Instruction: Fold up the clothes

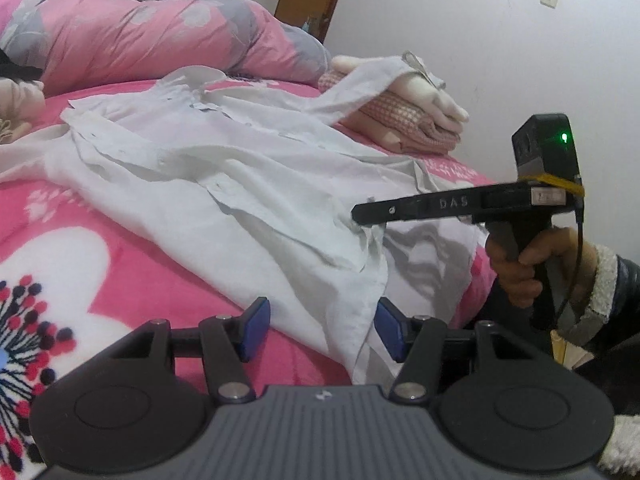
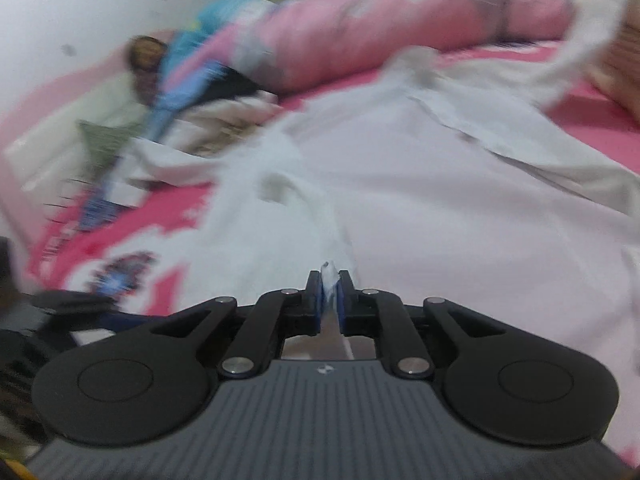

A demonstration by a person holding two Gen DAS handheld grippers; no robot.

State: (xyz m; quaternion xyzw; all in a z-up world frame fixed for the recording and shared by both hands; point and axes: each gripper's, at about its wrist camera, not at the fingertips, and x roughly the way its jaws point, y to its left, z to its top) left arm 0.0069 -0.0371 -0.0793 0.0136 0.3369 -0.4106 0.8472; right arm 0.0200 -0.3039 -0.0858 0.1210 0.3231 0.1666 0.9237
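Shirt (image 1: 224, 184), pale white, lies spread along the bed (image 1: 132, 272), collar toward the far quilt (image 1: 152, 36), hem at the near edge. Right gripper (image 2: 330, 300) fingers pinch its hem; left gripper (image 1: 320, 328) fingers stand spread around the hem.

I see a pale white button-up shirt (image 1: 224, 184) spread open and rumpled across the frame's centre, one sleeve trailing toward the upper right, its near hem bunched and creased at lower centre.
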